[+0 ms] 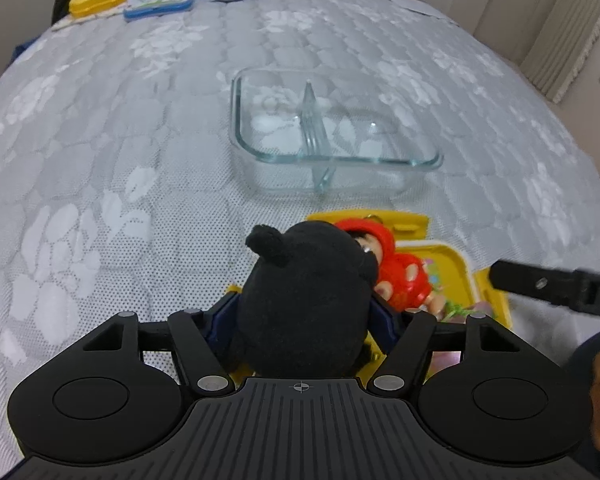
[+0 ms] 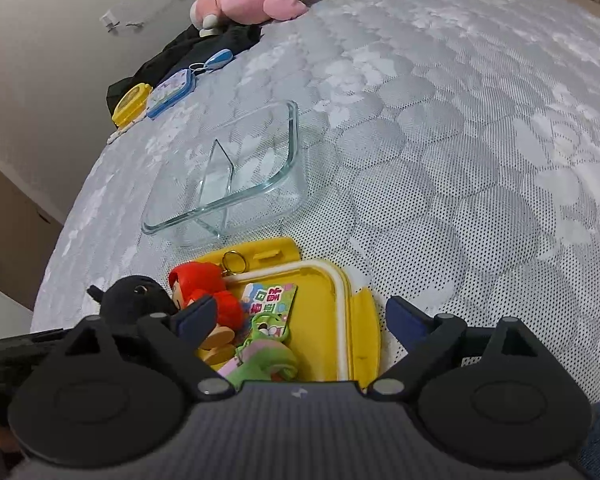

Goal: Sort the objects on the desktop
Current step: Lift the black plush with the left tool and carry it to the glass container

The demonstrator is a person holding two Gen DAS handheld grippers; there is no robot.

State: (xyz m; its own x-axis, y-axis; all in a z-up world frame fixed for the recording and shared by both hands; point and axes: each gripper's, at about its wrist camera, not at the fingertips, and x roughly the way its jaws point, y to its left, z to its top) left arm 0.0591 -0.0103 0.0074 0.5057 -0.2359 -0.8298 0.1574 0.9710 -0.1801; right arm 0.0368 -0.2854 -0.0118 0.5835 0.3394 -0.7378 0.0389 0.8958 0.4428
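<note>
Left wrist: the left gripper clamps a black plush over the yellow lid, hiding part of it; a red doll lies beside, the glass dish beyond.

Right wrist: the right gripper hangs wide open, holding nothing, above the lid, with a green charm and card below.

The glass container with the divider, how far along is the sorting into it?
Nothing looks sorted yet: both halves of the glass container are empty. In hand: the left gripper is around the black plush toy. Left: the red doll, card and green plush on the yellow lid.
</note>
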